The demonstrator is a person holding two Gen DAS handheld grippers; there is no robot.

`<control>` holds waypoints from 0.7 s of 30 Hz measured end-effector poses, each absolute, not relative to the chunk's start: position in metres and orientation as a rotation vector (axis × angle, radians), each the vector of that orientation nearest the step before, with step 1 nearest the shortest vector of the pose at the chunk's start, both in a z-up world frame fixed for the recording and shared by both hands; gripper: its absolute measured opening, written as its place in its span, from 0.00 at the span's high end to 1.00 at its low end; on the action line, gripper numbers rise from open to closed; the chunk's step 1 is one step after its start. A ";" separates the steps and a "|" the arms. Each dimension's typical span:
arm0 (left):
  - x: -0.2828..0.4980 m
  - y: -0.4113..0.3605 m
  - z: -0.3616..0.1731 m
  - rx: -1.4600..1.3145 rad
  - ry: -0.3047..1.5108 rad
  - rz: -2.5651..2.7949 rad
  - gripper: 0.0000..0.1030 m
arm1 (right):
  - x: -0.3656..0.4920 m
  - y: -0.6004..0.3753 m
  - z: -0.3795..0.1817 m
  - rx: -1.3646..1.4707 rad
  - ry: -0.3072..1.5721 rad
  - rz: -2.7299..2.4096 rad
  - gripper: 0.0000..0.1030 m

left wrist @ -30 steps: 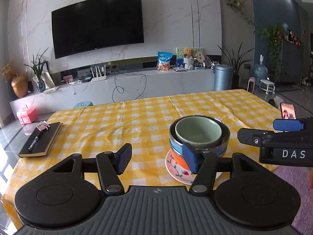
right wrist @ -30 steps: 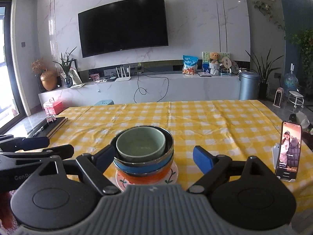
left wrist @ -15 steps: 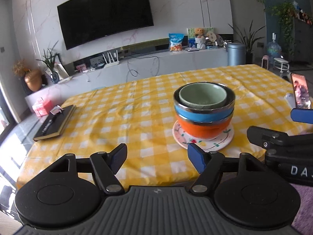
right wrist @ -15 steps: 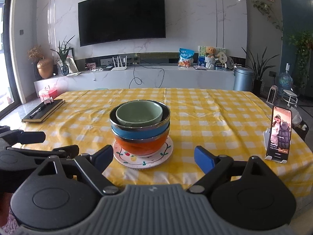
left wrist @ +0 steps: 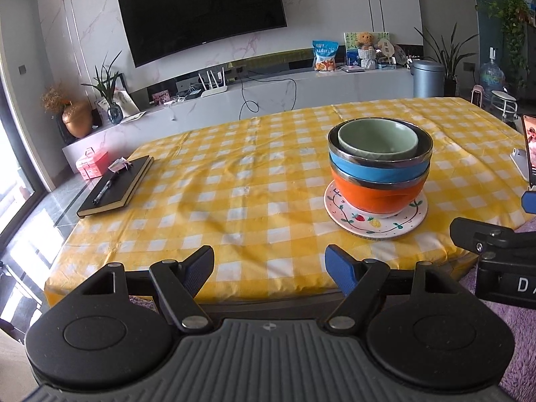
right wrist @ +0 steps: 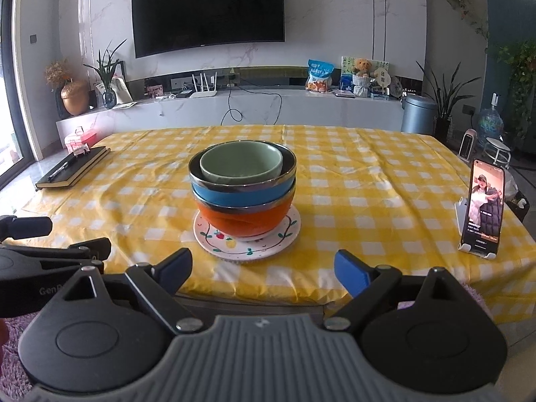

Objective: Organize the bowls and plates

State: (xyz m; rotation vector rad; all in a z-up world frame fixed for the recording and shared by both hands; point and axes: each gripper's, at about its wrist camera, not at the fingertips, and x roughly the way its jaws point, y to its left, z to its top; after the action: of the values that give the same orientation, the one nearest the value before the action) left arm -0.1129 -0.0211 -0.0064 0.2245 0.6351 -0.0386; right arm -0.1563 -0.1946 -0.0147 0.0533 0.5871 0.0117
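Three bowls are nested on a white plate with fruit drawings on the yellow checked tablecloth. A green bowl sits in a blue bowl, which sits in an orange bowl. My left gripper hangs at the table's front edge, left of the stack; its jaws are opening with nothing between them. In the right wrist view the green bowl and plate stand just beyond my right gripper, which is open, empty and clear of the stack.
A black notebook with a pen lies at the table's left edge. A phone on a stand is propped near the right edge. A purple rug lies below the front edge. A TV wall and low cabinet stand behind.
Both grippers have drawn back from the bowl stack and dropped towards the table's front edge. The left jaws have widened. The stack has stayed in place.
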 end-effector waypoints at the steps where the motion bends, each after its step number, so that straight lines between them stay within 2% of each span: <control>1: -0.113 -0.021 -0.007 0.224 0.635 -0.038 0.14 | -0.157 -0.194 -0.014 0.051 0.584 0.010 0.12; 21: -0.110 -0.014 -0.008 0.203 0.653 -0.009 0.14 | -0.160 -0.192 -0.012 0.035 0.564 0.002 0.08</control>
State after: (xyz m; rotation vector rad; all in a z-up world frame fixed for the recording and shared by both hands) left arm -0.1103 -0.0138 -0.0079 0.2033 0.6527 -0.0092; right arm -0.1599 -0.1922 -0.0122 0.0349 0.5643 0.0018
